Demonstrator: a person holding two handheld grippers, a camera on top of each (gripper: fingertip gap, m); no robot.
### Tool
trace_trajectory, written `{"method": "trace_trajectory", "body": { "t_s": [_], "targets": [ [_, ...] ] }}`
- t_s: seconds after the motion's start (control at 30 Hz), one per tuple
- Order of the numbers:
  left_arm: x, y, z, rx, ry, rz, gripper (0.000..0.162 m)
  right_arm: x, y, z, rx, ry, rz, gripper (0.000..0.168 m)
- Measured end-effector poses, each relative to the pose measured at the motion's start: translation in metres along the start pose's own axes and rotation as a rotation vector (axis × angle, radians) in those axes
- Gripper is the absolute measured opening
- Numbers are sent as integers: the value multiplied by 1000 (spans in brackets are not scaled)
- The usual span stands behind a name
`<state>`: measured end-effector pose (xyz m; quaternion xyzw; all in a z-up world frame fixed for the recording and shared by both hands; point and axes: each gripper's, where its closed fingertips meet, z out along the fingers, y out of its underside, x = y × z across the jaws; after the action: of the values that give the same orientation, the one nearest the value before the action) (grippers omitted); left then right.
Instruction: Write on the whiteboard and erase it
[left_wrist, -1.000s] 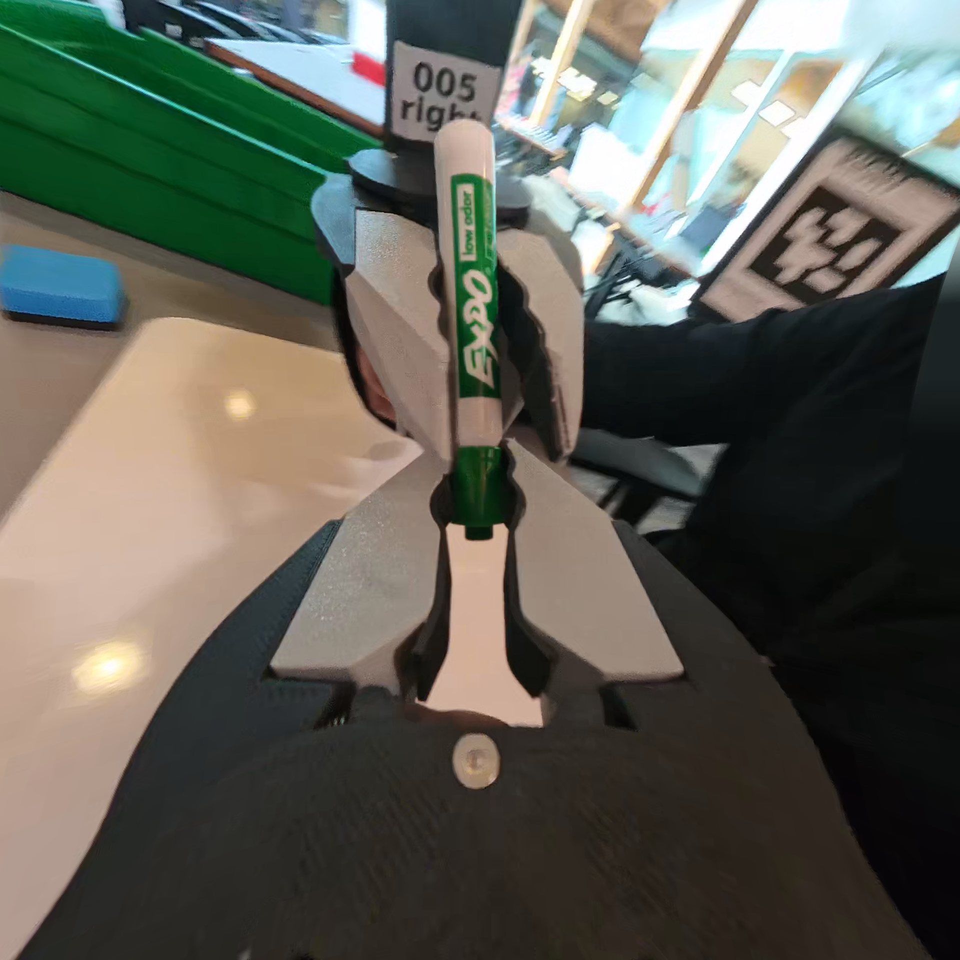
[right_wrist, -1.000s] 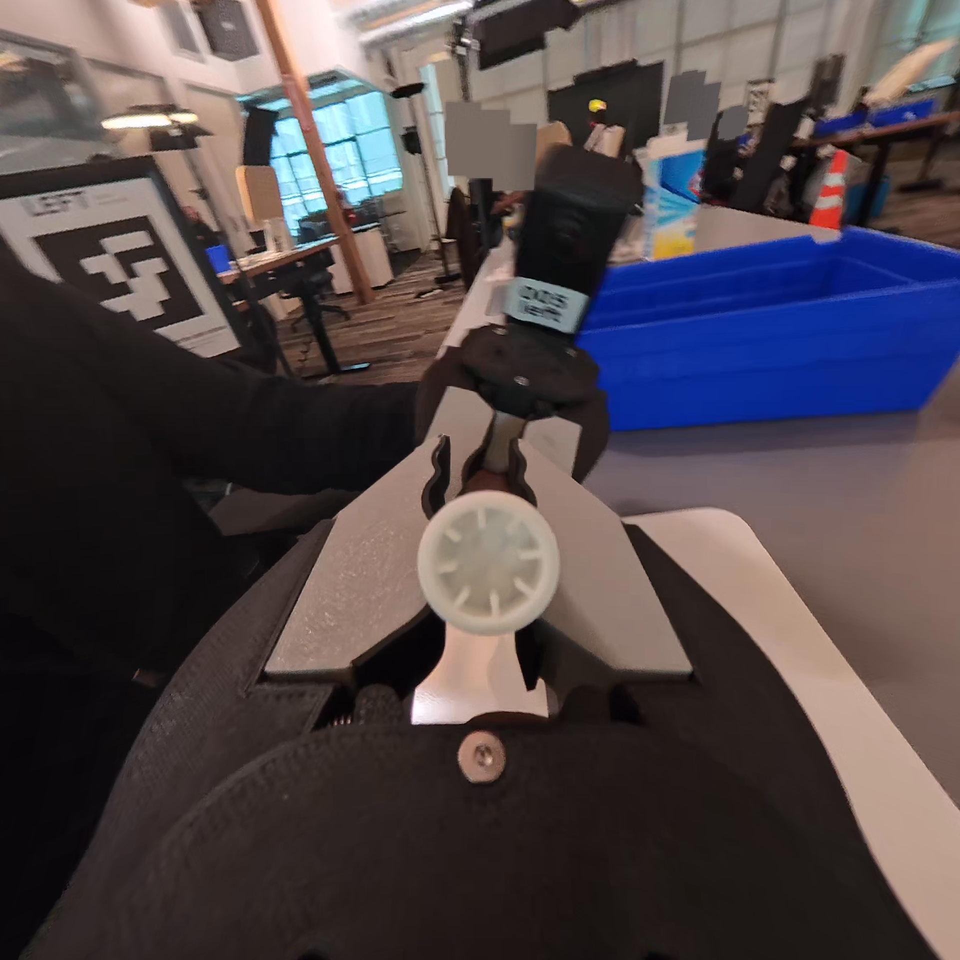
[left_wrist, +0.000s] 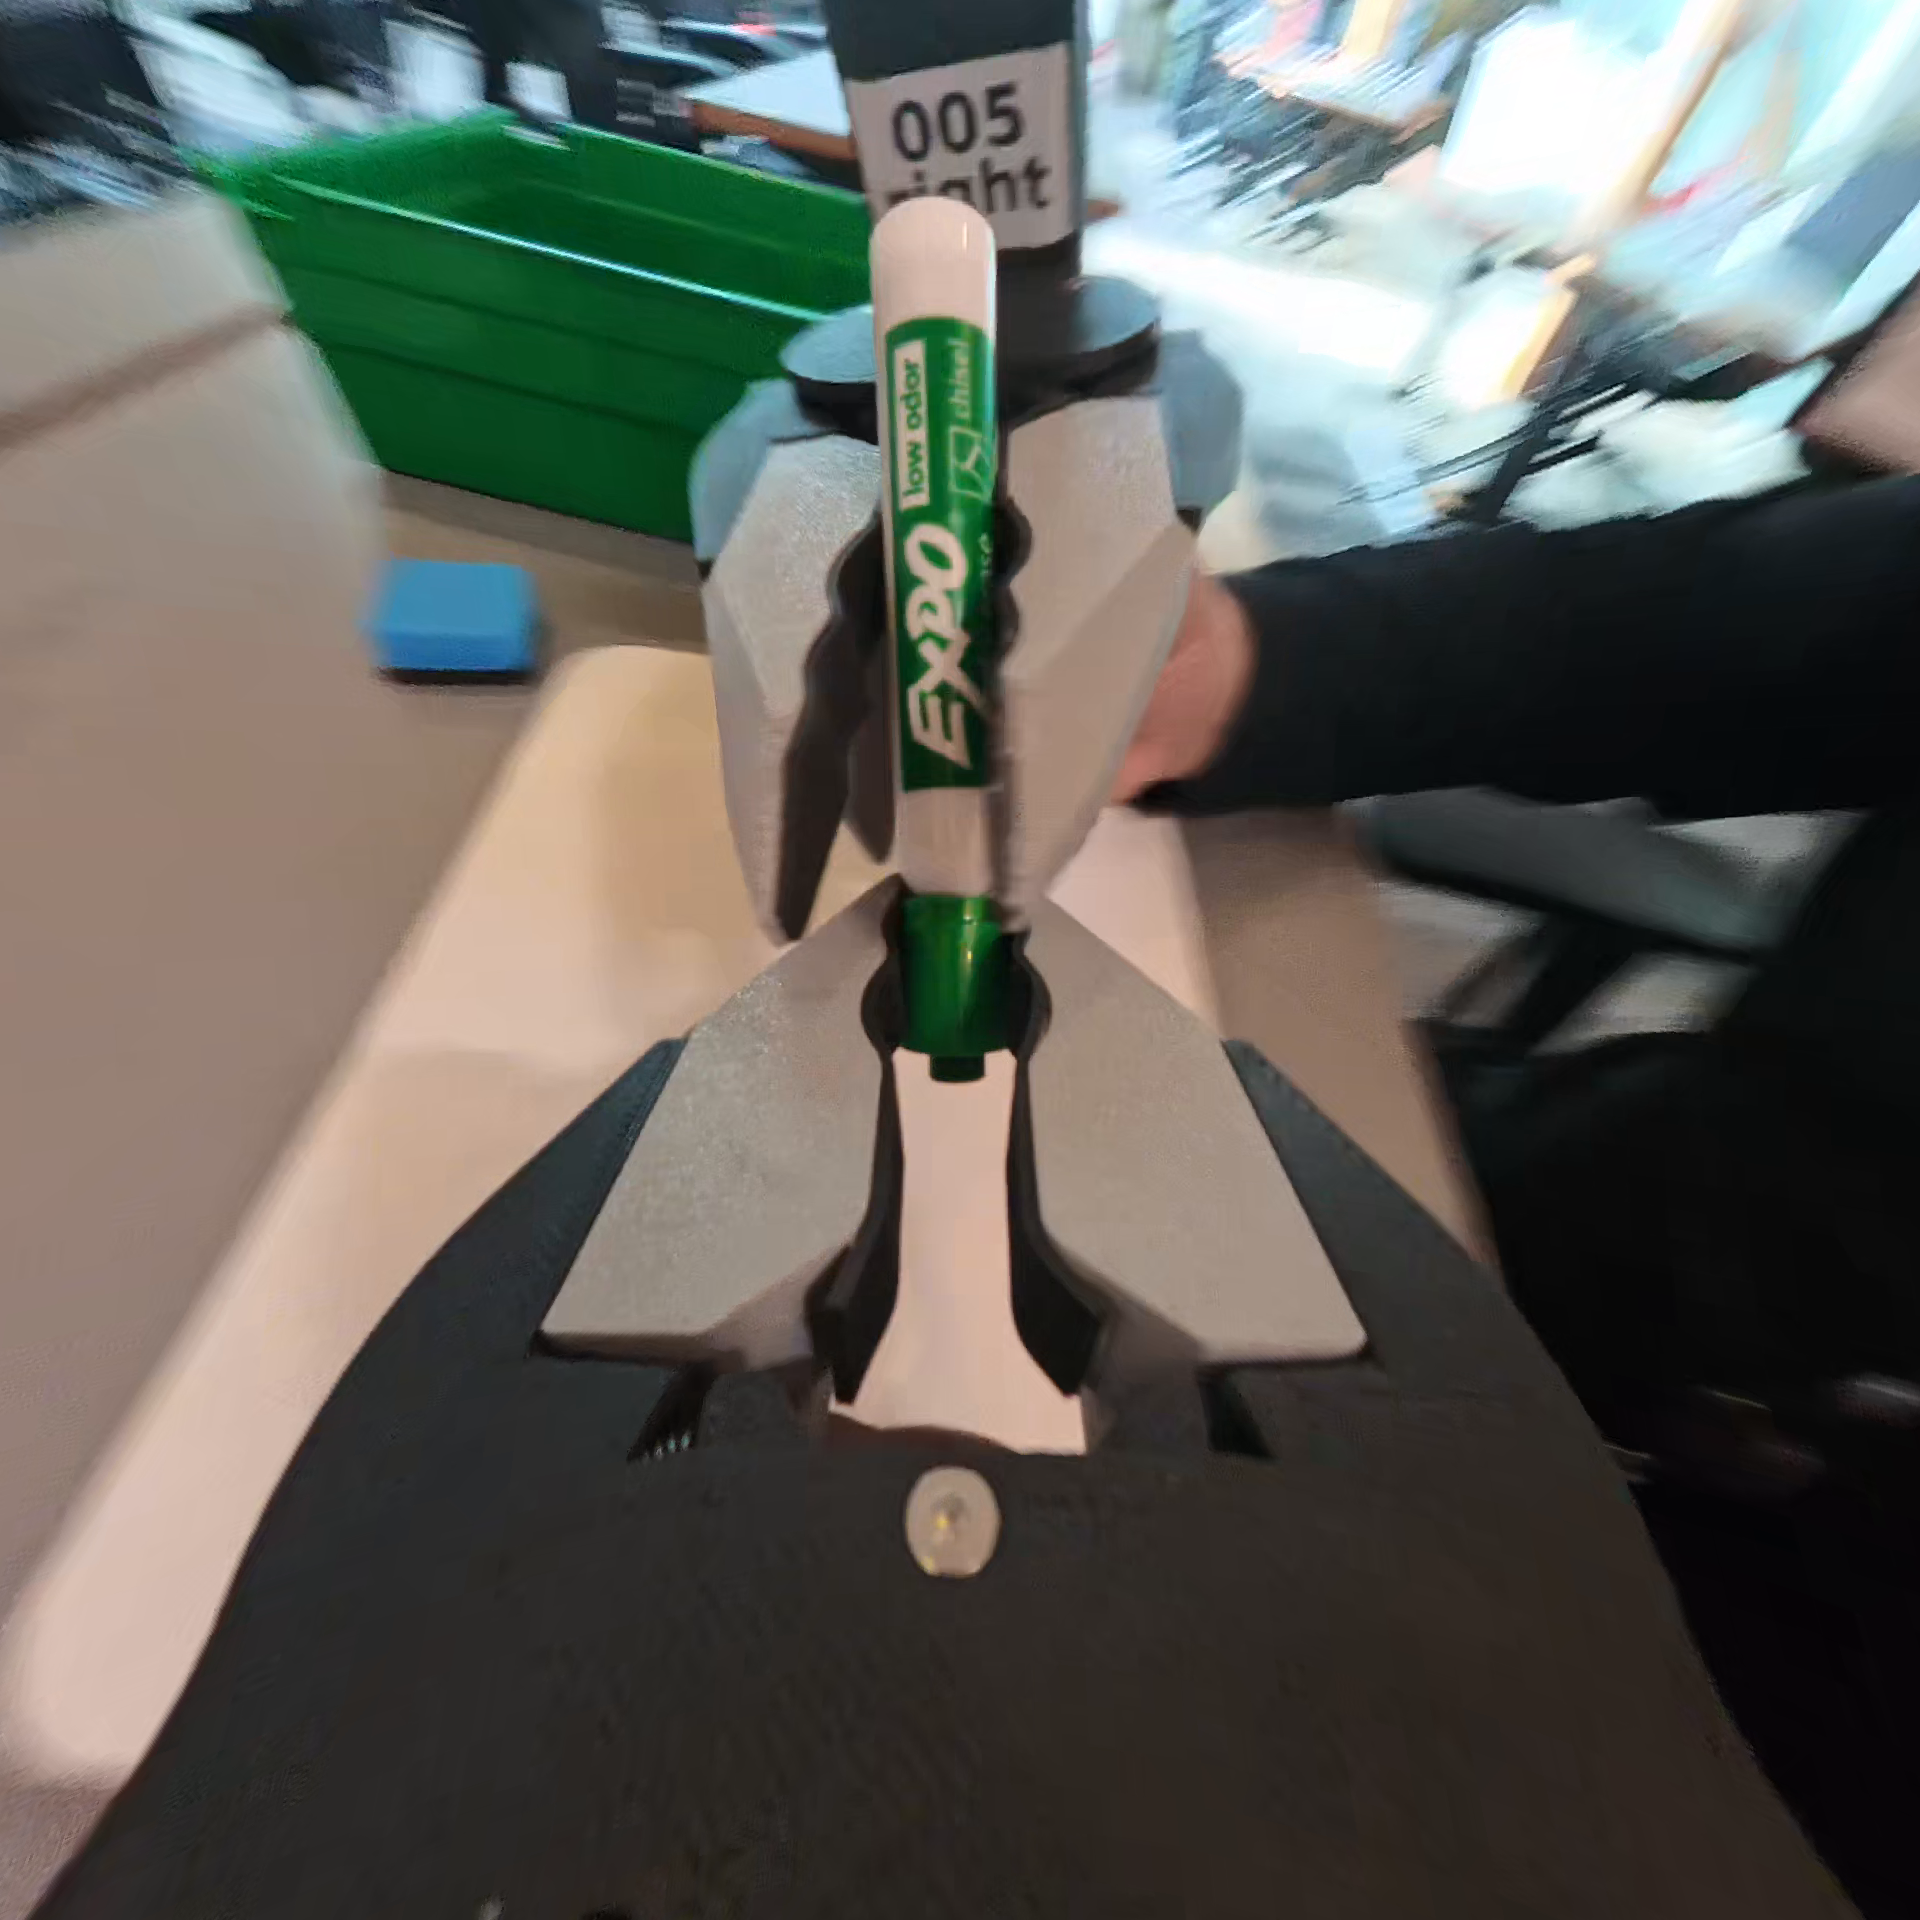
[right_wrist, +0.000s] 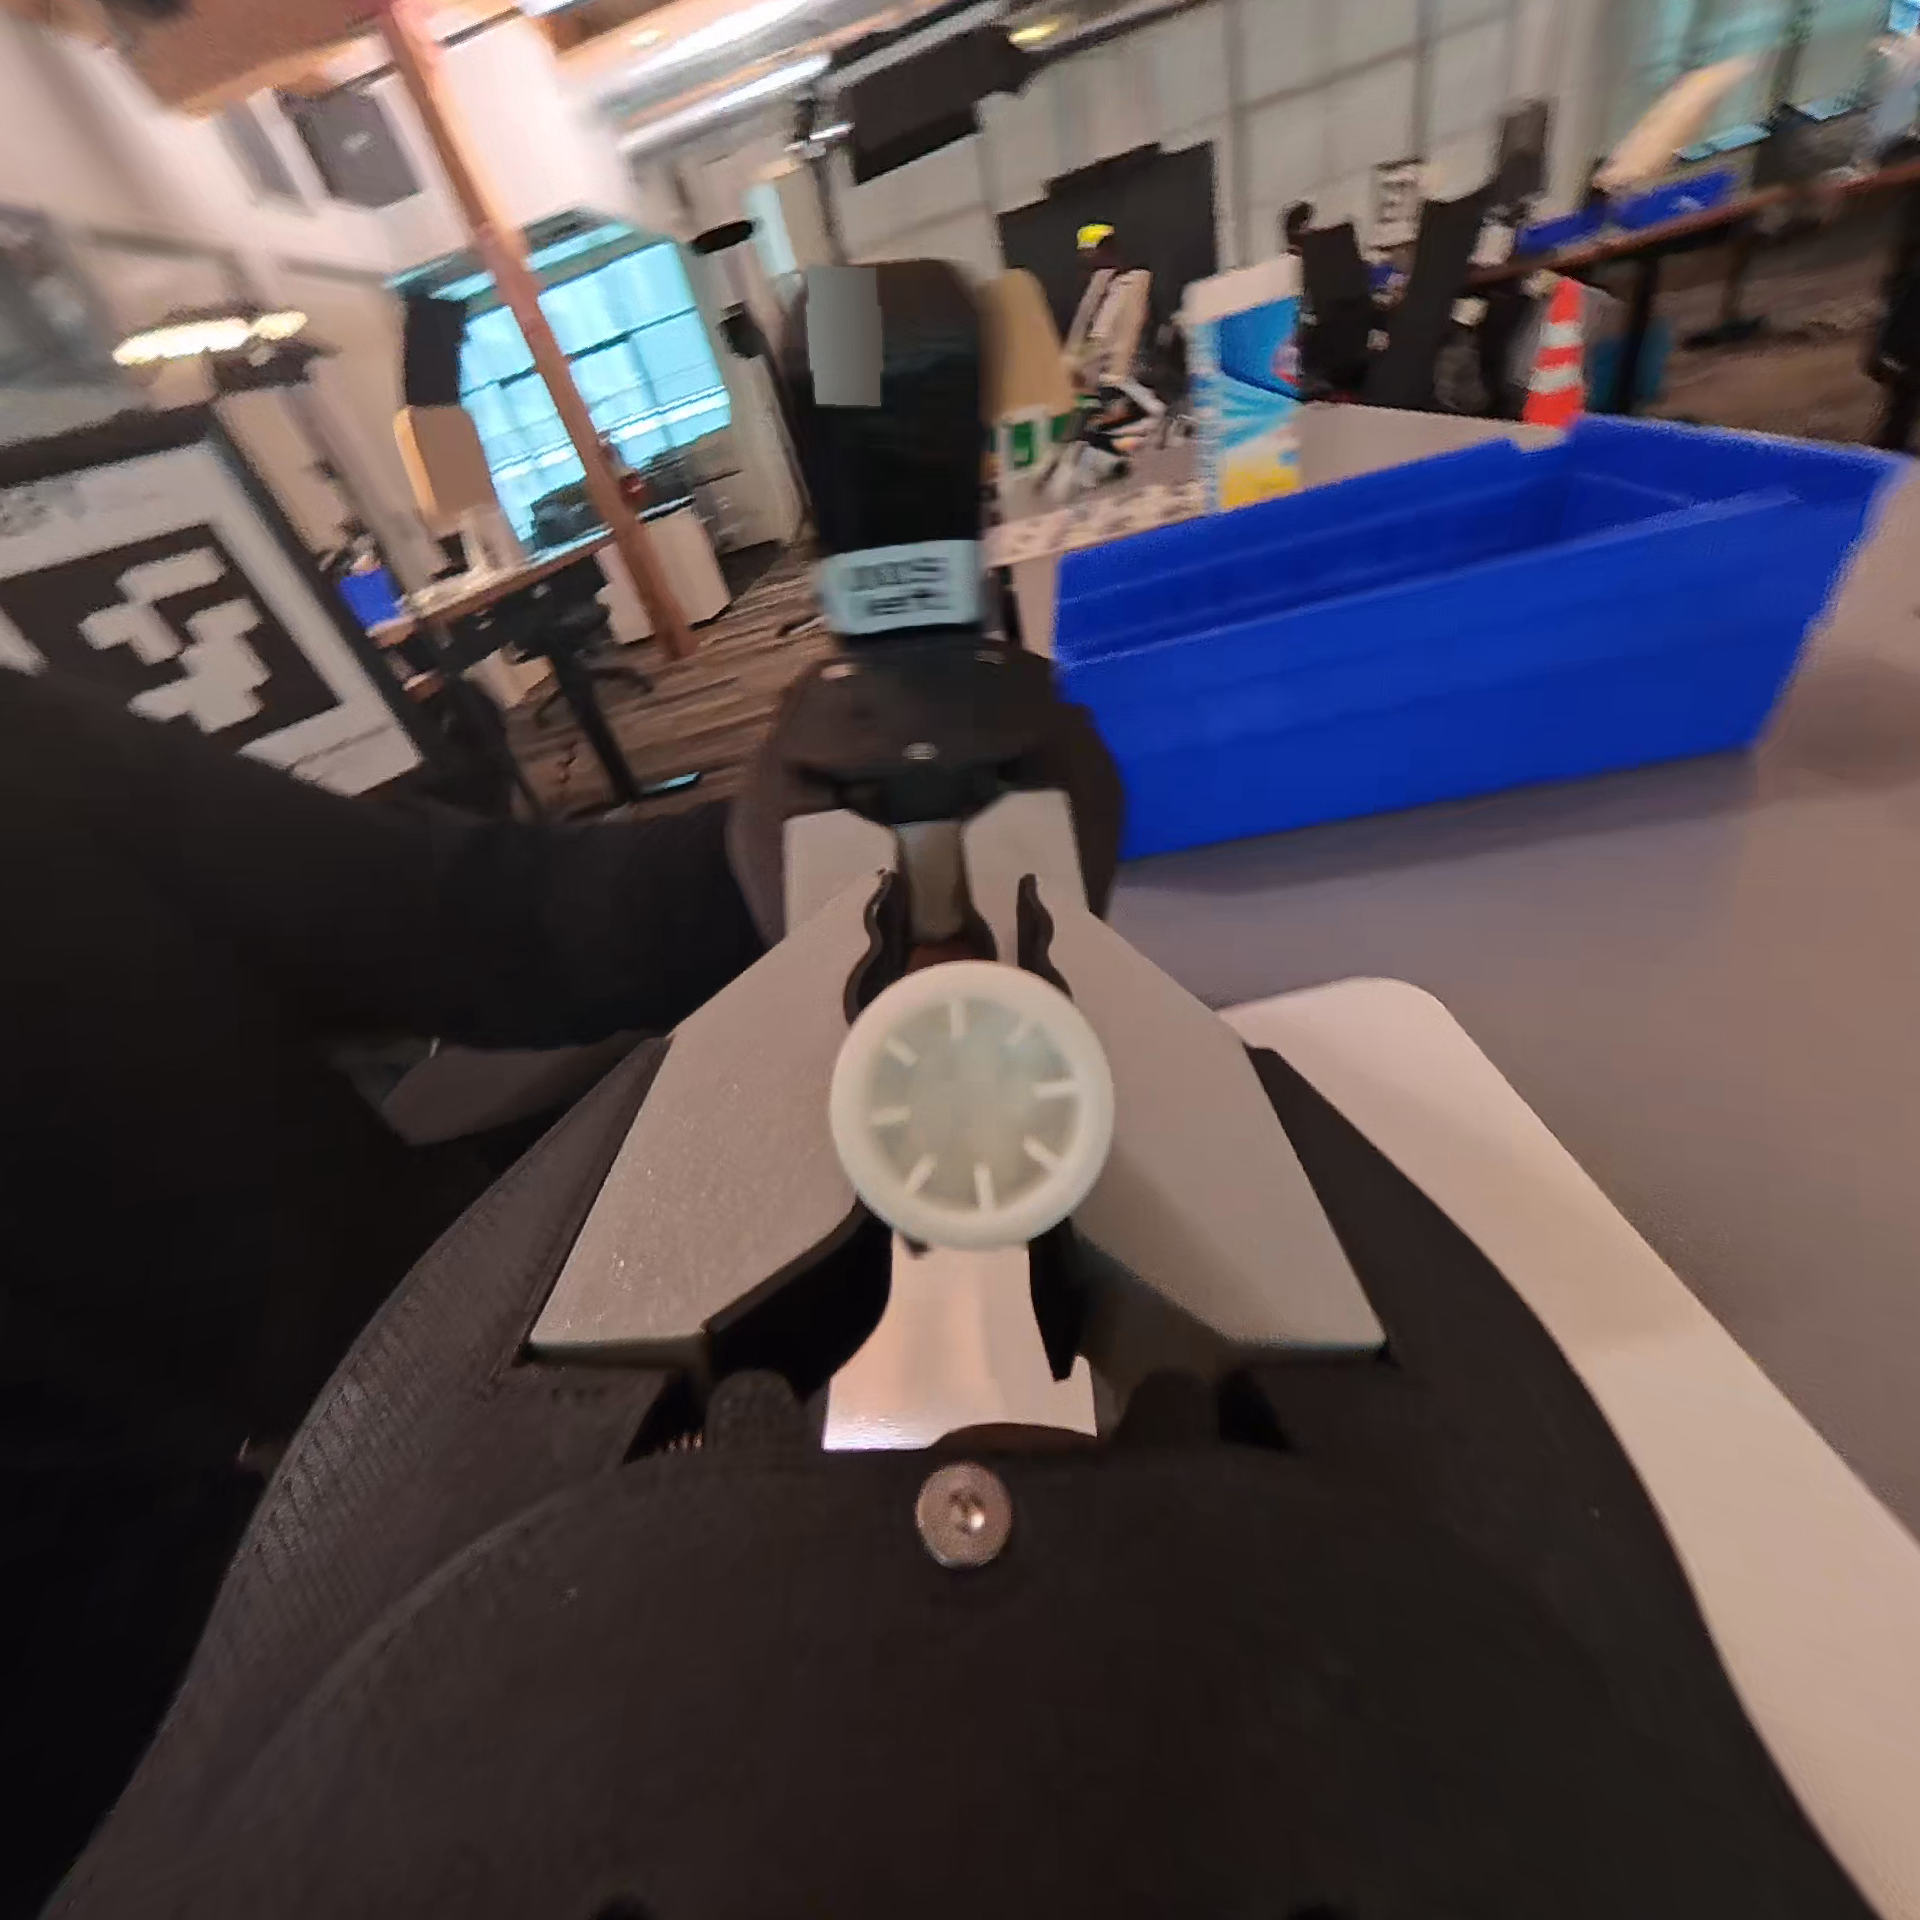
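While the marker (left_wrist: 940, 582) is clamped between both grippers end to end, its green cap (left_wrist: 956, 982) is pinched by the left gripper (left_wrist: 954, 987) fingers and its white barrel by the right gripper (right_wrist: 961, 1049); a pull apart along that axis is needed.

marker: a white pen (left_wrist: 940, 582) with a green band and a green cap (left_wrist: 954, 987). It is up in the air above the whiteboard, held at both ends. Its round white back end (right_wrist: 971, 1103) faces the right wrist view.
whiteboard: a white board (left_wrist: 582, 935) with round corners. It lies flat on the surface. It looks clean.
eraser: a small blue block (left_wrist: 454, 617). It lies on the surface just past the far corner of the whiteboard.
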<state>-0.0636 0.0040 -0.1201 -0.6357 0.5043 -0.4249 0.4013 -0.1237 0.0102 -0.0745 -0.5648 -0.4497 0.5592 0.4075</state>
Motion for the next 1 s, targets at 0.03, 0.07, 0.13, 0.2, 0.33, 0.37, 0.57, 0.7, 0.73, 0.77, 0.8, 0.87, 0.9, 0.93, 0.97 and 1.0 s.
{"method": "trace_trajectory", "body": {
  "t_s": [0.03,0.07,0.13,0.2,0.33,0.37,0.57,0.7,0.73,0.77,0.8,0.87,0.9,0.93,0.97,1.0],
  "targets": [
    [-14,2,1,-22,-124,84,12,11,1,-2,6,47,45,21],
    [-26,1,2,-37,-242,164,12,21,1,-4,17,85,87,20],
    [-45,0,3,-81,-468,368,12,36,1,-8,46,132,175,20],
    [-56,-4,0,-131,-640,559,12,42,1,-12,67,147,230,20],
    [-50,-8,2,-112,-608,511,13,36,-3,-15,67,132,177,20],
    [-40,-8,4,-79,-494,387,12,31,-4,-15,61,115,144,20],
    [40,-11,-11,51,307,-160,13,-33,-6,-3,13,-133,-107,20],
    [27,-9,-11,71,259,-170,13,-23,-3,1,-7,-82,-82,20],
    [17,-7,-8,58,175,-120,13,-14,-2,-1,-8,-49,-59,20],
    [5,-3,-4,33,62,-38,13,-5,0,-2,-11,-6,-37,20],
    [-9,1,-1,-5,-68,63,13,5,2,-3,-20,45,-17,20],
    [-32,7,1,-92,-316,284,12,23,8,-5,-41,132,32,20],
    [-41,7,1,-125,-416,381,13,30,9,-6,-39,159,55,20],
    [-48,5,0,-144,-507,468,12,35,9,-8,-35,180,75,20],
    [-54,3,-1,-163,-581,544,12,39,9,-10,-31,199,92,20],
    [-58,2,-2,-182,-628,596,12,42,9,-11,-24,211,109,20]
  ]
}}
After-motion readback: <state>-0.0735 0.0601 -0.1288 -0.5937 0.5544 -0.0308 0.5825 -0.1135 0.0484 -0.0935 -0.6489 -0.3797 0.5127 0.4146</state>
